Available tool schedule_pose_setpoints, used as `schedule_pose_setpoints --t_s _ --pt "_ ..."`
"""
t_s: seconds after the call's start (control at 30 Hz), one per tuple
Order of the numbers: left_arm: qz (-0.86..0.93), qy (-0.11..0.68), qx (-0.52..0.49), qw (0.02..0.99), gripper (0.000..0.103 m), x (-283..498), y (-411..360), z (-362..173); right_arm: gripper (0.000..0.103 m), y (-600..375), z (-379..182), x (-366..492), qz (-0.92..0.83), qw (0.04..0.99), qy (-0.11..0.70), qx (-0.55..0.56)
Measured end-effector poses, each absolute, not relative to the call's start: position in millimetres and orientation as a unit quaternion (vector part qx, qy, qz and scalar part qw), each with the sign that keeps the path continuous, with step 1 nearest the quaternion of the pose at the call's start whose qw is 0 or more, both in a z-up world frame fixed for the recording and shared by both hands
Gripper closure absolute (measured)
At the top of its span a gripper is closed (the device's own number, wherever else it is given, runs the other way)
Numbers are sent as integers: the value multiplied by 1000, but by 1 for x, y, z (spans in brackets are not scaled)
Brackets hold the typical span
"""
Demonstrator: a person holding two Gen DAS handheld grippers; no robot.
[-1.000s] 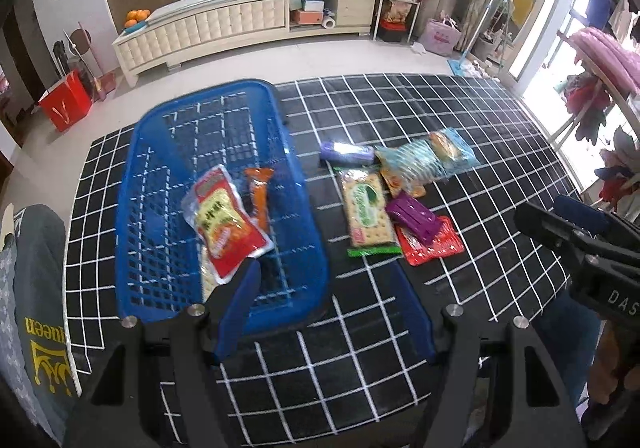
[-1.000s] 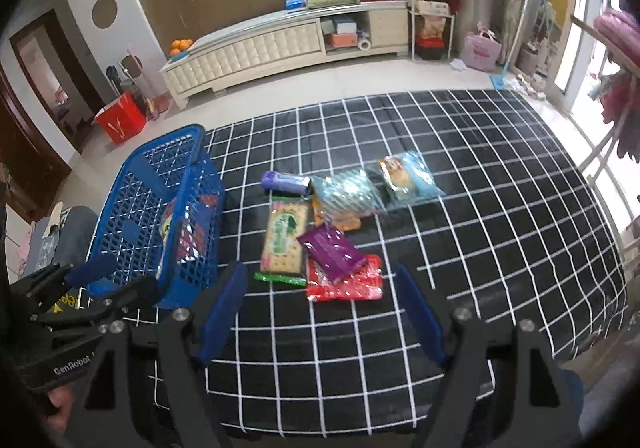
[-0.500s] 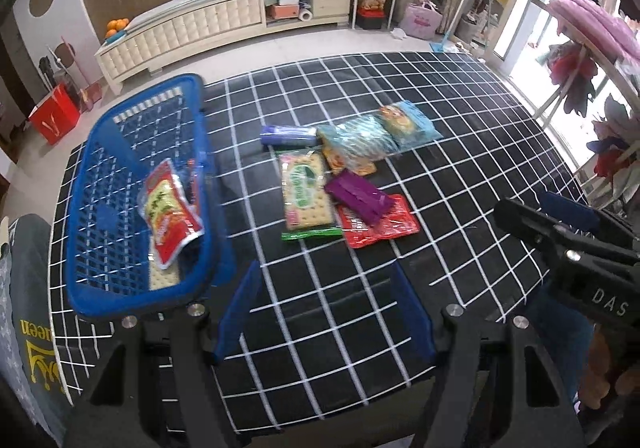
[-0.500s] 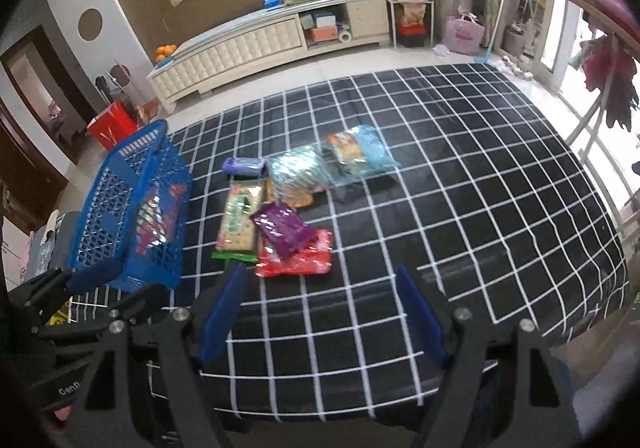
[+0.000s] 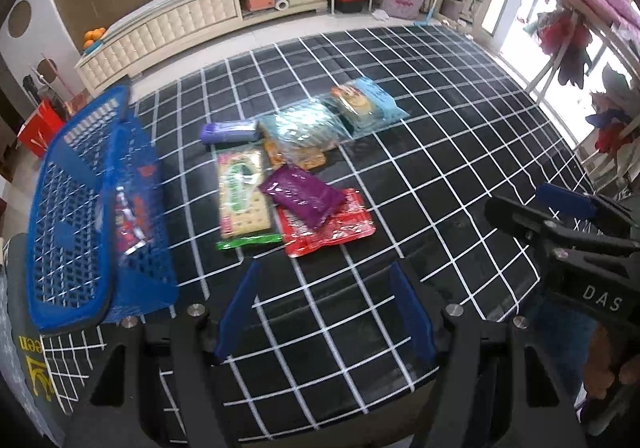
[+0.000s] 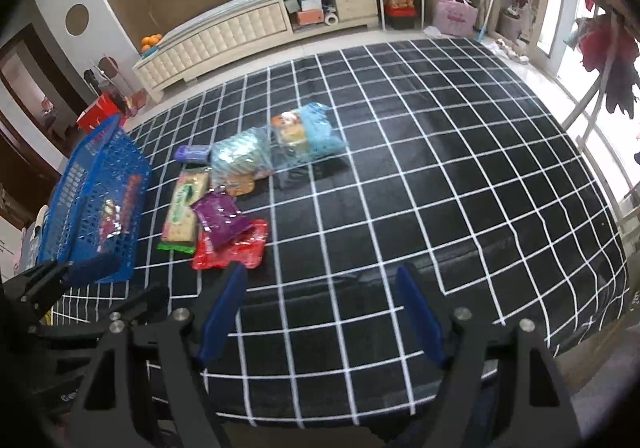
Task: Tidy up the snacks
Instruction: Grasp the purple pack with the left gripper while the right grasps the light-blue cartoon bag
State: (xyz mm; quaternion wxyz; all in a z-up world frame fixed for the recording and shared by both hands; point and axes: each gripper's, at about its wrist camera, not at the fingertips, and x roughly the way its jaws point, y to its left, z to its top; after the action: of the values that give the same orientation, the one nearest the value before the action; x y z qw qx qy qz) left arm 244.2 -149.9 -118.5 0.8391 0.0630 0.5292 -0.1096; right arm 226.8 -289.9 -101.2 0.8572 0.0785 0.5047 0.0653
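Beside basket (image 5: pixel 72 232), left gripper (image 5: pixel 324 312) apparently shifted snackward

Flat snack packets (image 5: pixel 296 172) clustered on the checked cloth, red packet (image 5: pixel 128 220) inside blue basket (image 5: pixel 68 216)

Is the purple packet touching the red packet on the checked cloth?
Touching. In the left wrist view the purple packet lies on top of the red packet, covering its upper left part; the right wrist view shows the same overlap.

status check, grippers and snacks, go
Left gripper open, empty. Right gripper open, empty. Snack pile loose beside blue basket. Nothing blocking.
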Motion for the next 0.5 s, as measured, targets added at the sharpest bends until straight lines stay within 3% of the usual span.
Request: schedule_pose_setpoints --t_s 0.17,0.5 --pt "-101 563 52 818 38 273 -165 -152 23 -298 -125 242 61 843 529 80" --pt "-5 613 -74 787 38 350 -139 -206 23 -298 -143 279 66 835 543 59"
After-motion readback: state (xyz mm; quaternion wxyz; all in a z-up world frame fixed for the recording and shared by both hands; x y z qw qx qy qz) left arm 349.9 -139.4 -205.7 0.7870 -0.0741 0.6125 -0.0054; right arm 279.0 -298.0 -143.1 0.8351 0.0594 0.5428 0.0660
